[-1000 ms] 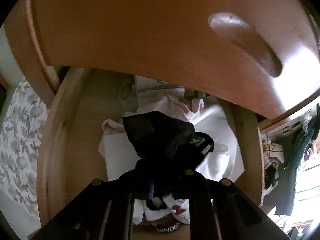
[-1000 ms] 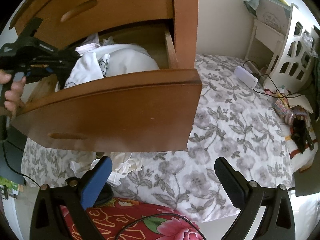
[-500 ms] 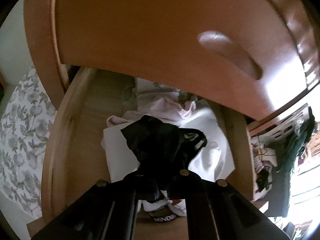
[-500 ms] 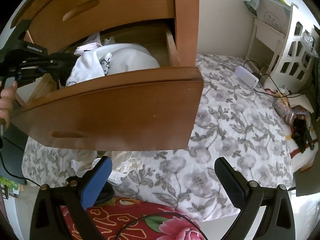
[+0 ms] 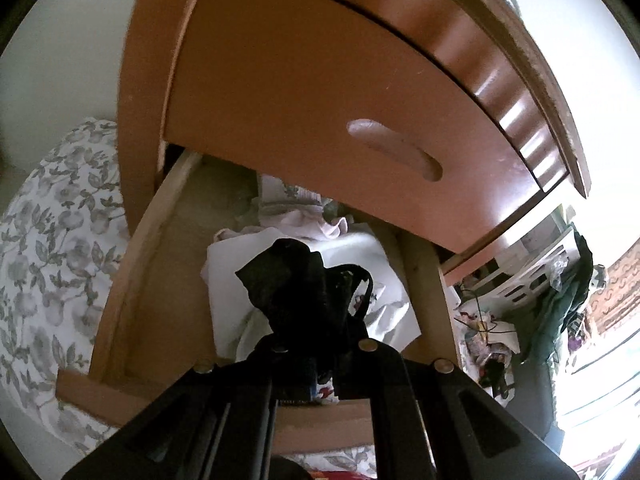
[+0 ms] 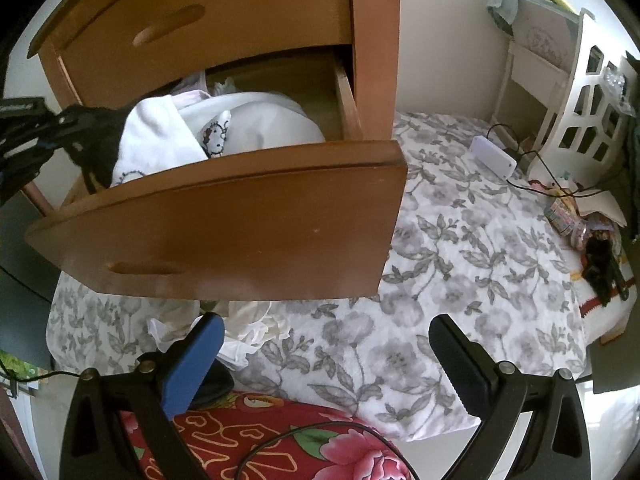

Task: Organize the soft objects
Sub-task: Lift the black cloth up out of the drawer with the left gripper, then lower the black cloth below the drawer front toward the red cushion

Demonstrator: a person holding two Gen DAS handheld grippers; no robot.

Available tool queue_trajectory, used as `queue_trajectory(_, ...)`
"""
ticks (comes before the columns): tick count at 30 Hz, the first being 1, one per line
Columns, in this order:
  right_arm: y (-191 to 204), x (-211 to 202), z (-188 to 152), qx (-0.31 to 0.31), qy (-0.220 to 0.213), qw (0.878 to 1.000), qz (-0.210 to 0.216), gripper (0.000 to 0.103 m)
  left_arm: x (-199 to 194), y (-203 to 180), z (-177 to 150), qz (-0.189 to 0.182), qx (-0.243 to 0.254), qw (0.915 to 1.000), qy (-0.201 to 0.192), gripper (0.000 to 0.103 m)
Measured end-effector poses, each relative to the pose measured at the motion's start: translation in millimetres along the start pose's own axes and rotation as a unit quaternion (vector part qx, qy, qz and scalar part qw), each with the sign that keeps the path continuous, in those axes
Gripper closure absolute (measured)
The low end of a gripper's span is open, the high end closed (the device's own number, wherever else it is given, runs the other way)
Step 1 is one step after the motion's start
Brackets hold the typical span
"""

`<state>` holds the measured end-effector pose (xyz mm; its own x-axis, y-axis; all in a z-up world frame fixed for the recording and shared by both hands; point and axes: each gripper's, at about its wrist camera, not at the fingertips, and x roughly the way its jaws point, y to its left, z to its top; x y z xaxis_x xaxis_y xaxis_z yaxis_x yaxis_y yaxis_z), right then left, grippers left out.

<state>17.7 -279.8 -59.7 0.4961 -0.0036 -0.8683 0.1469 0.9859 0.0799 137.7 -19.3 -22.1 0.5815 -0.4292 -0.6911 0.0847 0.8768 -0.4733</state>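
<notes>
Black garment (image 5: 304, 288) hangs pinched in the left gripper's (image 5: 316, 364) jaws above the open drawer (image 6: 224, 220) of white clothes (image 6: 224, 128); the right gripper (image 6: 324, 356) hovers over the bed (image 6: 460, 240), jaws spread.

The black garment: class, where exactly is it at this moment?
In the left wrist view, the black garment hangs pinched in the left claw, just above the white clothes in the open wooden drawer, below the closed upper drawer.

No lettering can be read on anything here (all too blurred or hidden).
</notes>
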Motion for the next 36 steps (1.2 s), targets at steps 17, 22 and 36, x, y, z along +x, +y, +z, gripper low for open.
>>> queue_trajectory(17, 1, -12, 0, 0.002, -0.015, 1.0, 0.005, 0.0, -18, -15, 28, 0.02, 0.018, 0.9993, -0.024, 0.099)
queue_trajectory(22, -2, -18, 2, 0.007, -0.023, 1.0, 0.004, 0.0, -34, -29, 40, 0.019, 0.035, 0.9981, -0.047, 0.099)
queue_trajectory(36, -5, -26, 2, 0.012, -0.034, 0.999, 0.01, 0.0, -97, -55, 52, 0.016, 0.062, 0.9906, -0.121, 0.099)
